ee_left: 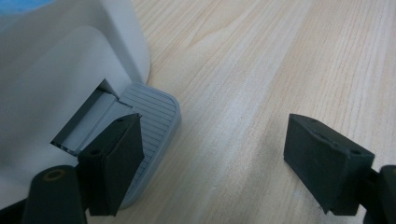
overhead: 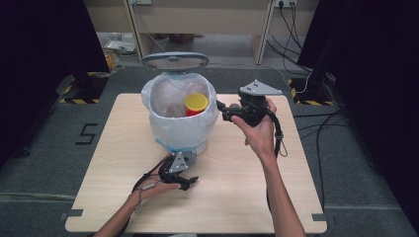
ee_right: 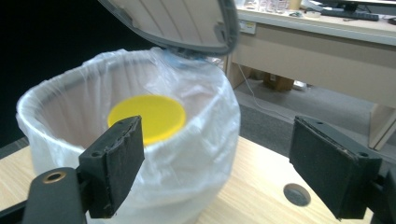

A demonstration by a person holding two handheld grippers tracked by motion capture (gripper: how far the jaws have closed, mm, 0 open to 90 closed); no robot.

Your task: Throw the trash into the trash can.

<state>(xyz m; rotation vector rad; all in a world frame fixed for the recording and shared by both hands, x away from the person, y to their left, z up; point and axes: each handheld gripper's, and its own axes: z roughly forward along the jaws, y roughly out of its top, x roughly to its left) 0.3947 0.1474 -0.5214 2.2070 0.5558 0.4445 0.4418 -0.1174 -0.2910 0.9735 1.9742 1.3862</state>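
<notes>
Pedal bin (overhead: 180, 123) with a white liner sits mid-desk (overhead: 237, 197), lid (overhead: 174, 60) up, a yellow-lidded container (overhead: 196, 103) inside. Left gripper (ee_left: 210, 158) presses 1 finger on the pedal (ee_left: 152, 135), fingers spread. Right gripper (ee_right: 224, 172) hovers at the rim, fingers wide apart, empty.

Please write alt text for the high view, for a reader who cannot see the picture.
A lined pedal bin stands open on a wooden table, with a yellow-lidded red container inside. The left gripper rests low by the bin's pedal; the right gripper is held open beside the rim.
</notes>
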